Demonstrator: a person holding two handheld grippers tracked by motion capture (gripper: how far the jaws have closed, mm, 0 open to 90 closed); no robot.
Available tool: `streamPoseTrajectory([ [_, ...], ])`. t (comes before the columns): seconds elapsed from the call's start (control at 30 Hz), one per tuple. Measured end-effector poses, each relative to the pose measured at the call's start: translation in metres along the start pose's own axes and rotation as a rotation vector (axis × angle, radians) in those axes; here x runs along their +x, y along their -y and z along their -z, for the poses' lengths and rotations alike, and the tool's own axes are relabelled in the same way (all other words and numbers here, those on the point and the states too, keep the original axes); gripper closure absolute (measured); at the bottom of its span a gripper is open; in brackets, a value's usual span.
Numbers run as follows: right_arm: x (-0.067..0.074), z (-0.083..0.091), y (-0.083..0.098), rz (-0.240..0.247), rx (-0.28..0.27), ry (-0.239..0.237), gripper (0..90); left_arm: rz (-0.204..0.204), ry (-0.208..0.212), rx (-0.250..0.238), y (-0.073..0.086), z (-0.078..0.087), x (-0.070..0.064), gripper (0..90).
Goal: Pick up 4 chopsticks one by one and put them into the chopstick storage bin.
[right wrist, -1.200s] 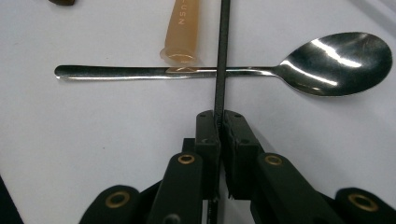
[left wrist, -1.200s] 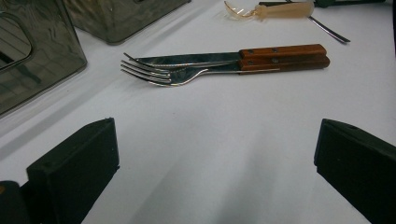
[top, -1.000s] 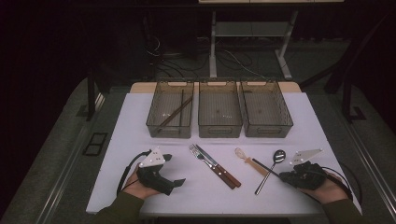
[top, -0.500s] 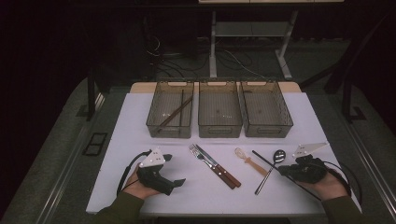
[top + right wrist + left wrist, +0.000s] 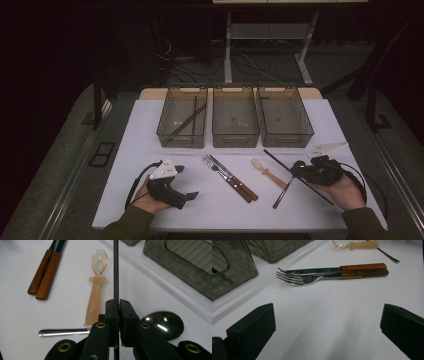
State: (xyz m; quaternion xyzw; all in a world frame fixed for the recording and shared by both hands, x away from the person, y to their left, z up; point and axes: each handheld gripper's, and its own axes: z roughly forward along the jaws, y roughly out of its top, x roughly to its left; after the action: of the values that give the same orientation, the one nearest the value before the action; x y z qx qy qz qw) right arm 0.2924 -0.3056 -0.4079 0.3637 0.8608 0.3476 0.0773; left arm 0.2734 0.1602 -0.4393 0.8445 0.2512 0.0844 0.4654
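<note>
Chopstick (image 5: 116, 270) over white tabletop (image 5: 150, 135); dark floor, cables behind.

white table (image 5: 150, 130): bins (image 5: 235, 117), cutlery (image 5: 230, 177)

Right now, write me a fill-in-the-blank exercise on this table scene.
1. The right gripper is shut on a thin black ____.
2. The left gripper has its jaws ____.
3. The fork and knife have ____ handles.
4. Behind the cutlery stand ____ bins, the left bin holding sticks.

Missing words: chopstick; open; wooden; three
</note>
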Motion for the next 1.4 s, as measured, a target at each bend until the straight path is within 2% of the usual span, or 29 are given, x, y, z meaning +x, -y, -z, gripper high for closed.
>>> streamPoseTrajectory([
  [0.6, 0.007, -0.009, -0.04, 0.002, -0.113, -0.043, 85.9, 0.0, 0.001, -0.001, 0.0, 0.0, 0.0, 0.0],
  [1.4, 0.021, -0.039, -0.086, 0.021, -0.164, -0.078, 85.9, 0.005, 0.004, -0.006, 0.0, 0.0, 0.0, 0.0],
])
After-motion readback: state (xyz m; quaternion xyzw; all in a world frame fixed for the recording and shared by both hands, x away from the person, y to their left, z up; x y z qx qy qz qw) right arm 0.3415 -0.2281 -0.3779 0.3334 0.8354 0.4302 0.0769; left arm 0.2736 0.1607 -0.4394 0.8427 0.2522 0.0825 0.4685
